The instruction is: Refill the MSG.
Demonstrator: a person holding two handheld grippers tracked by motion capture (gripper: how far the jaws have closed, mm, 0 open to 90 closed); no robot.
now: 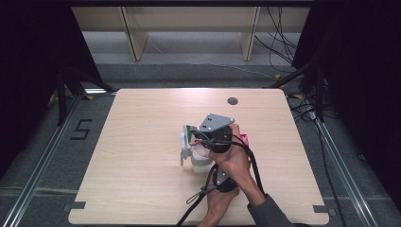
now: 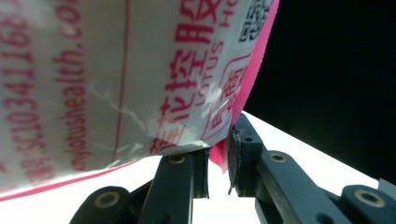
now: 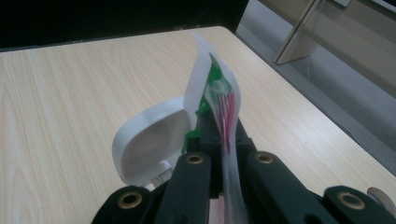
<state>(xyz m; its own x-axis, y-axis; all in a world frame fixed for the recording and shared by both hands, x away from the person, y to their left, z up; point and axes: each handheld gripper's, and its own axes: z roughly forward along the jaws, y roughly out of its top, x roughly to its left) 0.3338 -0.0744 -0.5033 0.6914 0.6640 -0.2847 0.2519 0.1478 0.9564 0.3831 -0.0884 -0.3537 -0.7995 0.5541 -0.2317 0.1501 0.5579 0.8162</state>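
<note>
Left gripper [image 2: 217, 163], seen in its own view, has its 2 black jaws nearly closed on the lower corner of a white packet [image 2: 130, 74] printed with red lettering and edged in pink; the packet's corner sits pinched between the pads. From the high view, both hands meet near the middle of the wooden table [image 1: 142, 189], the left hand [image 1: 220, 196] below and the right hand [image 1: 231, 158] above it, crossing over. Just left of the hands a white container [image 1: 198, 158] stands on the table with its hinged lid [image 1: 183, 146] tipped open. Right gripper [image 3: 224, 140], in its own view, is clamped tight on the packet's [image 3: 217, 93] other edge, which rises upright between the jaws, green and red print showing, with the open lid [image 3: 149, 137] just beside it.
</note>
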